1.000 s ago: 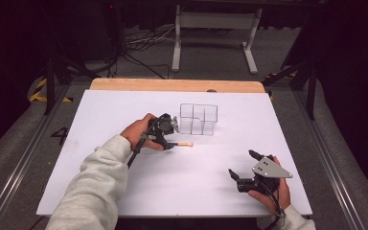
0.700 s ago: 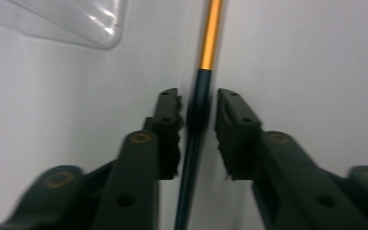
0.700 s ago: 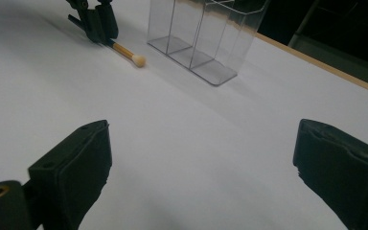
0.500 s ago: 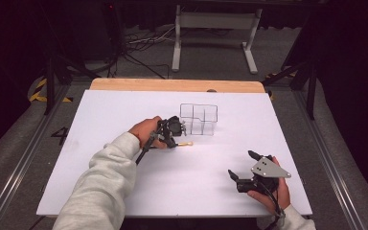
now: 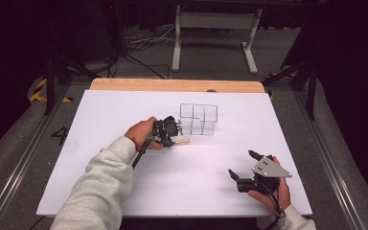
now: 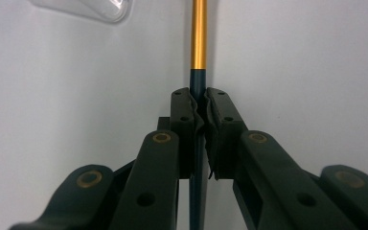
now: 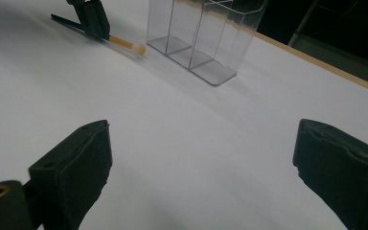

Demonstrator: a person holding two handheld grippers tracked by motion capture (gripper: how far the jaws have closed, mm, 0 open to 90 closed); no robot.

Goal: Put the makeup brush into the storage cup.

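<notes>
On the white table top [image 5: 100, 143], the left gripper [image 5: 168, 132] has its jaws clamped on a slim stick with a dark blue shaft and a golden-yellow end [image 6: 199, 72], which lies flat on the table just in front of the clear plastic organiser box with upright compartments [image 5: 199, 118] (its yellow end reaches toward the box's near wall). Further right, near the front edge, the right gripper [image 5: 242, 167] rests in the person's hand, jaws spread wide around nothing.
</notes>
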